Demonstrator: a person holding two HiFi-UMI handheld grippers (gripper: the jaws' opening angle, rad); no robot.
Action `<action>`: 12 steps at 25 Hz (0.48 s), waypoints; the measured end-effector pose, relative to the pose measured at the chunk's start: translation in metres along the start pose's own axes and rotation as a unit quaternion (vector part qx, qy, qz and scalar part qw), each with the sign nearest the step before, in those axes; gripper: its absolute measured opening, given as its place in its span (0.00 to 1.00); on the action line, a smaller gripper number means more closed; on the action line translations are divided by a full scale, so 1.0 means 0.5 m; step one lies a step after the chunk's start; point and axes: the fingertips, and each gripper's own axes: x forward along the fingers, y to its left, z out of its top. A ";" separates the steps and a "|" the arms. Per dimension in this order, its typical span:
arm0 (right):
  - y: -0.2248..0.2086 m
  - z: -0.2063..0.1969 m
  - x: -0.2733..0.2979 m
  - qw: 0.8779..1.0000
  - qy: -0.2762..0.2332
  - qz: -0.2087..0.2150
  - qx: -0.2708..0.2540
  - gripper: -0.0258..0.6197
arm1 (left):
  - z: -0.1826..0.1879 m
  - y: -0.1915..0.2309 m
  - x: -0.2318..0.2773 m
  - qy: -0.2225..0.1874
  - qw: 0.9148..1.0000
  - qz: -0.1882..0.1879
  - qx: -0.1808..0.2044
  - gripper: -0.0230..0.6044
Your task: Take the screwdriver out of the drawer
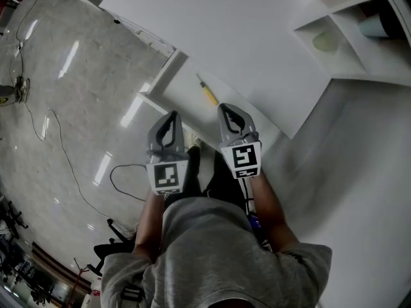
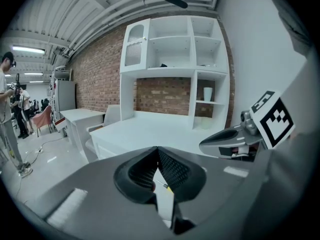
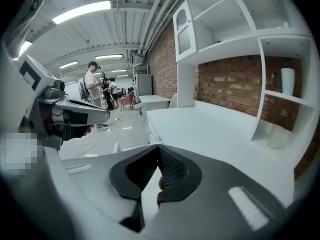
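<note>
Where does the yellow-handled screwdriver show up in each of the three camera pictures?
Head view: the screwdriver lies in the open drawer, near picture centre.
Left gripper view: low centre, its tip and yellow handle glimpsed through the slot under the closed jaws.
Right gripper view: only a small yellowish speck in the same slot, likely its handle.
Shared landmark: the white desk top.

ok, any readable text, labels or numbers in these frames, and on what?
No readable words, brands or numbers in any view.
left marker cube, on the left gripper: black-and-white square code only, no letters.
right marker cube, on the right gripper: same, code only.
screwdriver: too small to show any print.
</note>
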 end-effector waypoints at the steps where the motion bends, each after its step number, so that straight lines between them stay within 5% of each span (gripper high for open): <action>1: 0.000 -0.014 0.015 1.000 0.007 0.008 -0.001 0.04 | -0.017 0.003 0.009 0.006 1.000 0.005 -0.002 0.06; 12: -0.005 -0.137 0.150 0.994 0.071 0.076 -0.029 0.04 | -0.173 0.018 0.097 0.070 0.996 0.039 -0.041 0.06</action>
